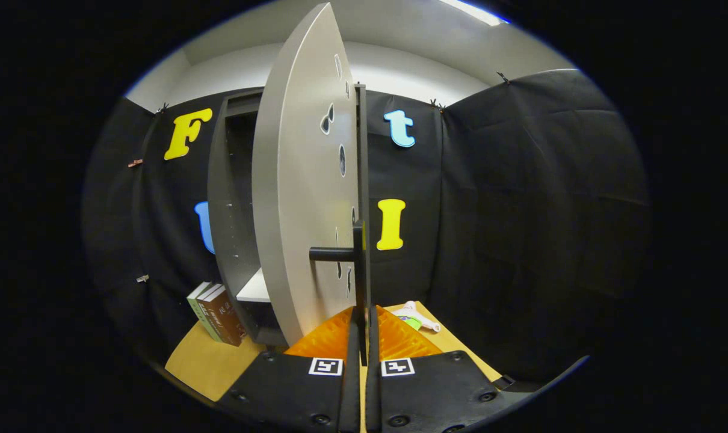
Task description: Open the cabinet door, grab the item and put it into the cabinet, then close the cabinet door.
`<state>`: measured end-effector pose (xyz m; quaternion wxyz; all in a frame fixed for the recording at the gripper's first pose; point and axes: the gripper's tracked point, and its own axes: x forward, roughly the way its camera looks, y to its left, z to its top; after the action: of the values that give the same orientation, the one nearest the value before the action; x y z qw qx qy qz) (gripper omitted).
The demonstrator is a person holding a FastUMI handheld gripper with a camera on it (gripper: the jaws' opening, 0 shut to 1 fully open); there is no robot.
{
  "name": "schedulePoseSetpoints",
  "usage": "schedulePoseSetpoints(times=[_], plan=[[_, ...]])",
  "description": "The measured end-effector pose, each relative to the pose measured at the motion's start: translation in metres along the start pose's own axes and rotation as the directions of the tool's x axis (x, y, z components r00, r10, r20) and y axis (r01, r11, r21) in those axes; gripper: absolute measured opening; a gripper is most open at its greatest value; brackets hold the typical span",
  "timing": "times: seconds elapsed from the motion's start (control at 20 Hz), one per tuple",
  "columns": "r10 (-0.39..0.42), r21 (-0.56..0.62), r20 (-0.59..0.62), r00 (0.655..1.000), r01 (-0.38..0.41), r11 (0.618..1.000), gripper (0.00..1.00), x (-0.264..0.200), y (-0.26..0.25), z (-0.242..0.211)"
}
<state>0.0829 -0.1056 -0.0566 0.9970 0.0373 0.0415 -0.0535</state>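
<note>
The grey cabinet (231,198) stands on the wooden table (207,361) ahead and to the left. Its grey door (307,180) is swung partly open and I see it almost edge-on. A long black handle bar (360,180) runs down the door's edge, joined to it by a short stub (331,254). My gripper (364,337) is shut on the lower end of this bar, both fingers pressing its sides. The item, a small white and green object (417,319), lies on the table just right of the fingers, beyond them.
A white shelf (256,288) shows inside the cabinet through the gap. Two books (216,313) lean against the cabinet's left side. Black cloth walls close in behind and to the right.
</note>
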Motion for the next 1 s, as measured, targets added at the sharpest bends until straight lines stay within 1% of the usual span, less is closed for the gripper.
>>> schedulePoseSetpoints(times=[0.05,0.1,0.15,0.25,0.3,0.35,0.4,0.45,0.5,0.6,0.65,0.8,0.85,0.95,1.0], plan=[[0.003,0.034,0.004,1.0,-0.003,0.999,0.05,0.001,-0.002,0.0],[0.015,0.072,-0.004,1.0,-0.014,0.997,0.07,0.0,0.004,-0.001],[0.029,0.085,0.006,1.0,-0.03,0.996,0.09,0.0,0.011,0.001],[0.089,0.068,0.012,0.996,-0.09,0.994,0.09,0.001,0.009,0.0],[0.109,0.07,0.008,0.994,-0.109,0.992,0.09,0.0,0.009,0.0],[0.106,0.074,0.008,0.994,-0.106,0.992,0.09,-0.002,0.006,0.0],[0.095,0.08,0.015,0.995,-0.096,0.992,0.1,-0.002,0.004,0.001],[0.083,0.087,0.024,0.996,-0.084,0.993,0.13,-0.002,0.002,0.003],[0.069,0.092,0.033,0.997,-0.072,0.993,0.13,0.002,-0.001,0.004],[0.002,0.081,0.043,0.999,-0.006,0.997,0.09,0.005,-0.017,0.003],[-0.018,0.079,0.047,0.999,0.014,0.997,0.09,0.003,-0.023,0.005],[-0.048,0.095,0.061,0.997,0.042,0.995,0.09,0.002,-0.026,0.006],[-0.063,0.087,0.065,0.996,0.057,0.995,0.11,0.002,-0.028,0.005],[-0.068,0.085,0.071,0.995,0.061,0.995,0.15,-0.001,-0.032,0.007],[-0.075,0.082,0.068,0.995,0.07,0.994,0.2,-0.004,-0.036,0.006]])
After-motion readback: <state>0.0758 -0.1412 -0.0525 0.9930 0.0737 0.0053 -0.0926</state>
